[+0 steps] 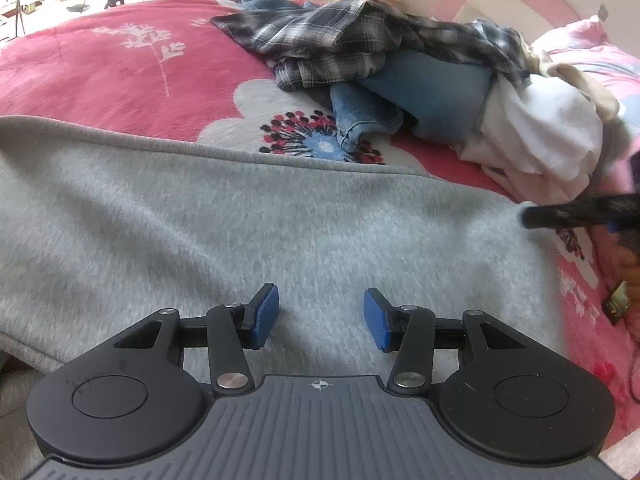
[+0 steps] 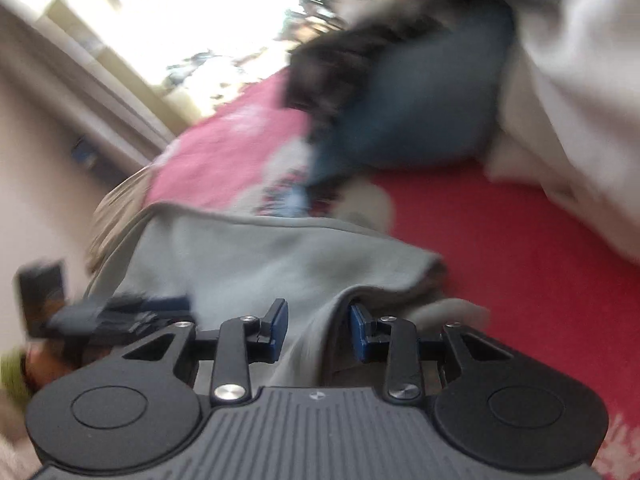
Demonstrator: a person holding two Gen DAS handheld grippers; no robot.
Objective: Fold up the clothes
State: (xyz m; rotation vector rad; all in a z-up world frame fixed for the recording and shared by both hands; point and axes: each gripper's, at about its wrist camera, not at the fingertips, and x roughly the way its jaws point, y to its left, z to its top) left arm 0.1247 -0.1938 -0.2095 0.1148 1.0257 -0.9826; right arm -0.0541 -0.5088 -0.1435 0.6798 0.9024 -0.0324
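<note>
Your left gripper [image 1: 320, 316] hovers unclenched over the fuzzy grey sweater [image 1: 248, 216] spread on the pink floral blanket [image 1: 100, 76]; your right gripper [image 2: 319, 330] straddles its raised fold, pads apart, seemingly ready to pinch.

both wrist views look steeply down, close over the grey garment [image 1: 280, 216]; the right is tilted.

Two matching handheld tools — left gripper [image 1: 320, 316] and right gripper [image 2: 319, 330] alike. Ribbed grey housing at the base, stamped with a small white crosshair mark. Round black discs on either side, each with a recessed circle. Black linkage arms with triangular cut-outs, pinned by silver screws. Blue rectangular pads [image 1: 266, 310] on black fingers — finely textured faces.
</note>
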